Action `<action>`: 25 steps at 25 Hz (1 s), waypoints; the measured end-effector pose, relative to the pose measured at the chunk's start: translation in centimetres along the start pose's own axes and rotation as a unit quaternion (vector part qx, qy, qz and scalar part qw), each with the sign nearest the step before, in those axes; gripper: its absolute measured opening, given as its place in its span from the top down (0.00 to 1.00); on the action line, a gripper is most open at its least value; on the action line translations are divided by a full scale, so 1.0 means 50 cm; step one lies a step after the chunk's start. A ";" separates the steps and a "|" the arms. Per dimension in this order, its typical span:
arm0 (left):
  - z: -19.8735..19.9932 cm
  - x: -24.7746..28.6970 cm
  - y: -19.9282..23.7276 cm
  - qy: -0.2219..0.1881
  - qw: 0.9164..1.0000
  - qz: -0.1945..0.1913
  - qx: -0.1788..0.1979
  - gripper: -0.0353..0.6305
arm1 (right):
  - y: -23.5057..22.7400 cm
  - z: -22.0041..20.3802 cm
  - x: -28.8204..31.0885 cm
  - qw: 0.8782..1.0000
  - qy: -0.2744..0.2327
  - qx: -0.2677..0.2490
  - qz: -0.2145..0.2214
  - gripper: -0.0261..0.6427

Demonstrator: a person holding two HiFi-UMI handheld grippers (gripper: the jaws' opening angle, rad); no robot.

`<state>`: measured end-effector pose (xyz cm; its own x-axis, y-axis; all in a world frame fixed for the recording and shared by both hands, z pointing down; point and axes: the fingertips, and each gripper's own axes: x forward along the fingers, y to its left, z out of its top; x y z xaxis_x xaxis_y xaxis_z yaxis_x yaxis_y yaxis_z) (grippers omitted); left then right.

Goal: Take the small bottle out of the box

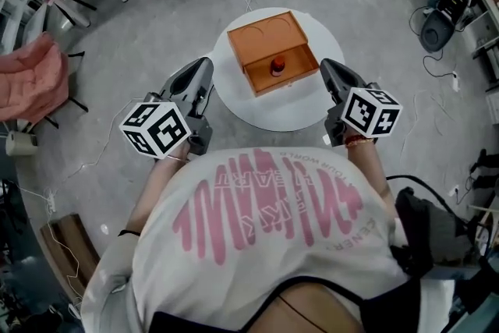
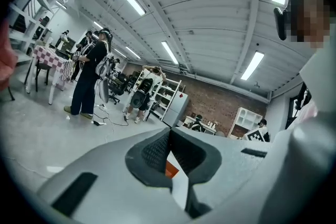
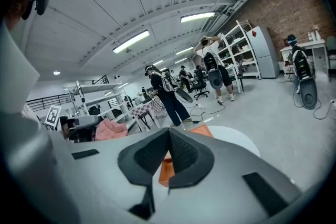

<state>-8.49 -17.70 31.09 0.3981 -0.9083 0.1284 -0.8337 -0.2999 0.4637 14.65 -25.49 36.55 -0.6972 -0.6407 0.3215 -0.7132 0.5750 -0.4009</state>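
support: round white table (image 1: 300, 111) | directly on it: orange box (image 1: 265, 39), open drawer

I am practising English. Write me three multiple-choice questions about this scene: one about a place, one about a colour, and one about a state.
1. Where is the small bottle with the red top?
A. In the open near compartment of the orange wooden box
B. On the floor
C. On the closed lid of the box

2. What colour is the round table under the box?
A. Black
B. White
C. Green

3. How do the jaws of the left gripper and the right gripper stand?
A. Both wide open
B. Both closed and empty
C. Each closed on the bottle

Answers:
1. A, the head view shows the bottle standing inside the open compartment.
2. B, the bare tabletop around the box is white.
3. B, in each gripper view the pads meet at the tip with nothing between them.
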 end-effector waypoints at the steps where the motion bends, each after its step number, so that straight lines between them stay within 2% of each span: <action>1: 0.000 0.008 0.009 0.000 1.000 0.006 -0.003 0.94 | -0.004 0.007 0.013 1.000 -0.006 0.003 0.009 0.95; 4: -0.006 0.036 0.040 0.010 1.000 0.020 -0.013 0.94 | -0.018 0.016 0.053 0.999 -0.013 0.022 0.029 0.95; 9: -0.044 0.059 0.075 0.034 0.998 0.037 -0.039 0.94 | -0.038 -0.012 0.096 0.998 0.013 0.045 0.036 0.95; 17: -0.071 0.078 0.127 0.042 0.994 0.077 -0.064 0.94 | -0.055 -0.045 0.163 0.997 0.050 0.043 0.046 0.95; 25: -0.100 0.046 0.193 0.052 0.987 0.119 -0.093 0.94 | -0.050 -0.105 0.224 0.994 0.096 0.029 0.045 0.95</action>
<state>-13.72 -21.21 40.22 0.2449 -0.9091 0.3369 -0.8274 -0.0148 0.5614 8.24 -31.42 45.68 -0.7632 -0.4751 0.4380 -0.6454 0.5926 -0.4820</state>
